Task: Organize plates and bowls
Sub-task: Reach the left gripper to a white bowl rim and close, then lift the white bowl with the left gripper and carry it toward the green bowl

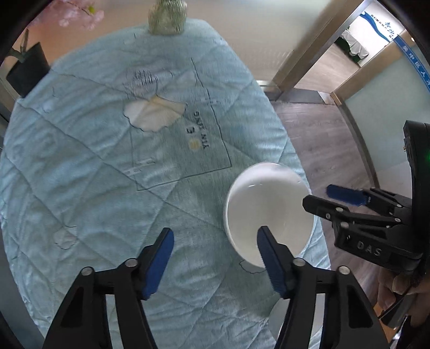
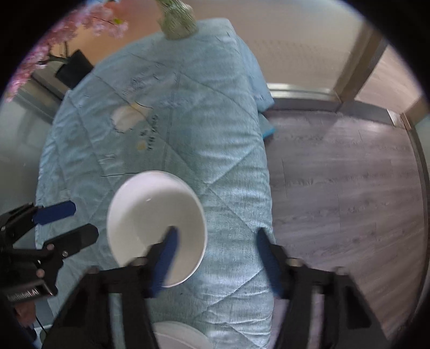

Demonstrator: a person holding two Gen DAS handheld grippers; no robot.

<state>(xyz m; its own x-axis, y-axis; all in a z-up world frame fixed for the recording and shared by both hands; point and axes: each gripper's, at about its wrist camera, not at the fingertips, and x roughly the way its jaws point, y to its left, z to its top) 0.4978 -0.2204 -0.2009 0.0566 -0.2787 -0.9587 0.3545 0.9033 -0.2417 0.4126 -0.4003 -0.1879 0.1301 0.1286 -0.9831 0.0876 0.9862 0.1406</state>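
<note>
Now | left claw (image 1: 215, 245) spread | right claw (image 2: 216, 248) spread | white bowl (image 1: 264, 212) between them, ungripped

Both wrist cameras look steeply down along their own fingers onto the blue quilt (image 1: 80, 166), from close above its near end. The left view sits left of the white bowl (image 1: 268, 212), the right view right of it; both share the bowl, quilt and far vase (image 2: 178, 18).
</note>
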